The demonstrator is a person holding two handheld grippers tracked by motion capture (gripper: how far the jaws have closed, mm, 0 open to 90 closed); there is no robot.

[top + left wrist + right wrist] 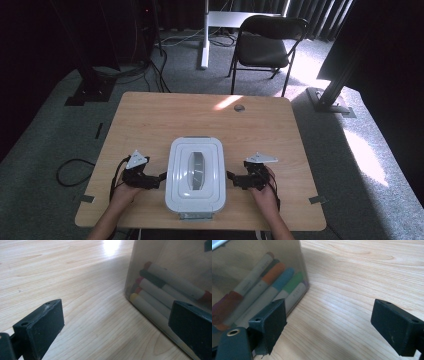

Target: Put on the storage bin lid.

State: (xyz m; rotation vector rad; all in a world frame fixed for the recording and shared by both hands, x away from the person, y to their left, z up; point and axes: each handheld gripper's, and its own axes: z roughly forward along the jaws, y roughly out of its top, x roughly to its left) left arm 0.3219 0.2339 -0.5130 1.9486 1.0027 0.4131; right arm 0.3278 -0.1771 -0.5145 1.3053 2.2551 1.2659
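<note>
1. Left claw (161, 176): jaws wide apart, holding nothing, just beside the box's left wall.
2. Clear lidded box (195, 172) of markers (160, 293) sits at the desk's (150, 115) near centre.
3. Right claw (231, 175): jaws wide apart, empty, just beside the box's right wall.

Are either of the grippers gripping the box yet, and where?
Nothing is held. The left gripper and right gripper are both open, one at each side of the lidded box of markers.
</note>
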